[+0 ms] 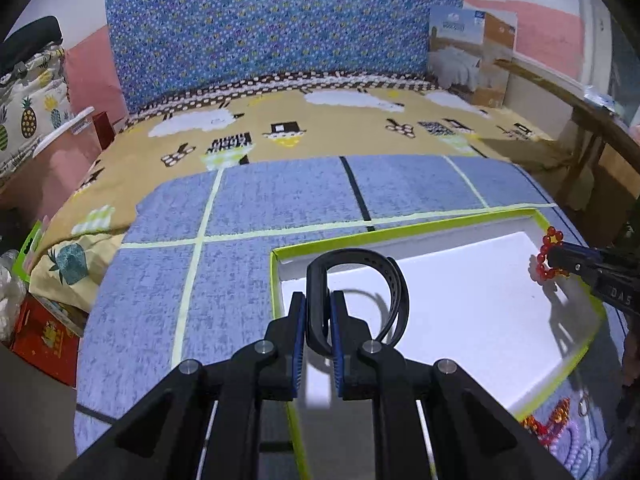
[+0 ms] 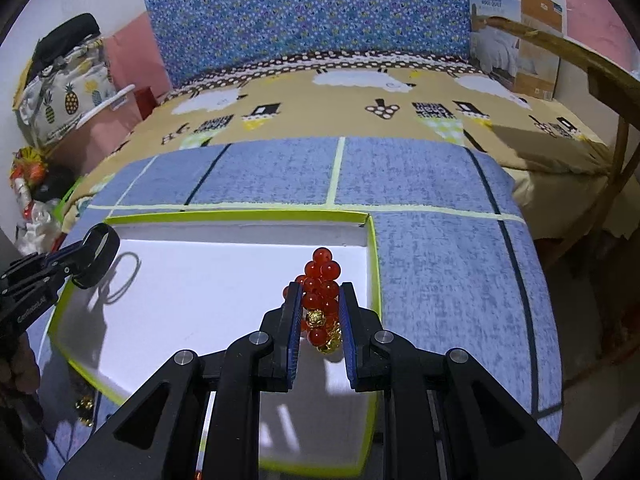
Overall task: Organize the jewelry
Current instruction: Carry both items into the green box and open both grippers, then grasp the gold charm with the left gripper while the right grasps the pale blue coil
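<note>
Both hands over the white tray [image 2: 224, 224] now, left gripper [image 1: 318, 312] clamped on the springy black band [image 1: 360, 268], right gripper [image 2: 320, 312] pinching the red bead bracelet [image 2: 320, 276] mid-strand, light, floppy, slippery-looking beads.

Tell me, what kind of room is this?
Probably a bedroom at home: a tan cartoon-print bedsheet spreads behind the work mat, a boxed quilt set leans on the wall, and a pineapple-print fabric bag sits beside it.
</note>
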`<state>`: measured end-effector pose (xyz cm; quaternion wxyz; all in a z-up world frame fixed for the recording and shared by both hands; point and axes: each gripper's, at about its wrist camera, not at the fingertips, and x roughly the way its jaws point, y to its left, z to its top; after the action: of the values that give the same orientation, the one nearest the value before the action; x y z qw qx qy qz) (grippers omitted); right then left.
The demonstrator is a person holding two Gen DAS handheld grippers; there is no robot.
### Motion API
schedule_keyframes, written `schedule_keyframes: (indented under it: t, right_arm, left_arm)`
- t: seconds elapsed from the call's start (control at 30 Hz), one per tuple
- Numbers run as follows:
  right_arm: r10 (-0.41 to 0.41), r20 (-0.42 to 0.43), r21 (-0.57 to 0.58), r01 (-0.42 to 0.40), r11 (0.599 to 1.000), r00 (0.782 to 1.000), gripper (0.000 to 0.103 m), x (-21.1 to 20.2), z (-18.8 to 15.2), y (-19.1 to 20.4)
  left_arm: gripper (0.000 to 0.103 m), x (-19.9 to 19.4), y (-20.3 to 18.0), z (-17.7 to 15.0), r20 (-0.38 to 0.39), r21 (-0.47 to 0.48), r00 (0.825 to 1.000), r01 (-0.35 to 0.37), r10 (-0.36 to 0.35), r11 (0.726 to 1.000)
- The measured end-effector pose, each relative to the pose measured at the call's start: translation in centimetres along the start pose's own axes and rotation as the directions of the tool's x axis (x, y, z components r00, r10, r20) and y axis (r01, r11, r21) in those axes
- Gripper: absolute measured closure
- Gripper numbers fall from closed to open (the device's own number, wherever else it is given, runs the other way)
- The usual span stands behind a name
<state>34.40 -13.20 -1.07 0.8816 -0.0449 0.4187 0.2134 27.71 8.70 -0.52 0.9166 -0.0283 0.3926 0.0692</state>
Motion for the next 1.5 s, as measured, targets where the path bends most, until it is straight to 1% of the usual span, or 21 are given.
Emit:
schedule_keyframes:
  t: [0.13,0.23,0.37,0.43,0.53,0.6,0.67,0.8,0.93,1.07,1.2,1.37,1.5]
  right_arm:
    - [0.006,-0.03,-0.006,-0.006,1.0,1.0,0.084,1.0,0.0,0.0]
    - [0.008,-0.031,-0.012,-0.009,1.0,0.999,0.082,1.1,0.1,0.0]
    - [0.019,-0.031,-0.008,-0.019,1.0,0.999,0.074,0.9,0.0,-0.2]
    - [0.022,-0.019,-0.012,-0.022,1.0,1.0,0.072,0.4,-0.2,-0.1]
    - [0.025,-0.004,-0.01,-0.025,1.0,1.0,0.072,-0.3,-0.4,0.1]
    - [0.03,0.017,-0.007,-0.03,1.0,0.999,0.072,-1.4,-0.7,0.2]
    - [0.039,0.04,-0.001,-0.039,0.999,0.998,0.072,-2.6,-1.0,0.4]
    - [0.055,0.099,0.003,-0.056,0.998,0.994,0.072,-5.9,-2.5,1.2]
    - [0.06,0.146,0.0,-0.06,0.998,0.987,0.072,-8.8,-4.5,2.2]
    - [0.067,0.172,-0.009,-0.066,0.998,0.983,0.072,-11.1,-6.8,3.0]
    - [0.071,0.196,-0.017,-0.069,0.997,0.978,0.072,-13.1,-8.8,3.4]
    - [0.066,0.211,-0.024,-0.062,0.998,0.975,0.072,-15.0,-11.5,4.3]
    - [0.061,0.207,-0.023,-0.058,0.998,0.977,0.072,-15.7,-13.5,4.8]
  left_arm:
    - [0.09,0.9,-0.4,0.1,-0.022,0.009,1.0,-0.004,0.004,1.0]
    - [0.09,1.4,-0.6,0.0,-0.037,0.01,0.999,0.005,-0.004,1.0]
    - [0.089,1.4,-0.5,-0.1,-0.03,-0.009,0.999,0.026,-0.026,1.0]
    - [0.089,1.2,-0.6,-0.2,-0.017,-0.002,1.0,0.019,-0.02,1.0]
    - [0.088,0.6,-0.4,-0.2,-0.009,-0.016,0.999,0.041,-0.041,0.999]
    - [0.087,-0.2,-0.3,-0.5,0.009,-0.019,0.999,0.051,-0.051,0.999]
    - [0.084,-1.0,0.0,-0.7,0.025,-0.022,0.998,0.061,-0.06,0.998]
    - [0.084,-3.4,0.3,-1.7,0.063,-0.022,0.995,0.073,-0.072,0.997]
    - [0.084,-6.6,0.2,-3.3,0.125,-0.013,0.988,0.095,-0.093,0.995]
    - [0.084,-9.5,-0.1,-5.3,0.171,-0.005,0.979,0.115,-0.112,0.993]
    - [0.084,-11.7,-0.4,-7.0,0.201,0.006,0.971,0.135,-0.133,0.991]
    - [0.084,-14.0,-0.8,-9.4,0.221,0.027,0.965,0.14,-0.142,0.99]
    - [0.084,-15.0,-0.9,-11.0,0.219,0.037,0.964,0.148,-0.152,0.988]
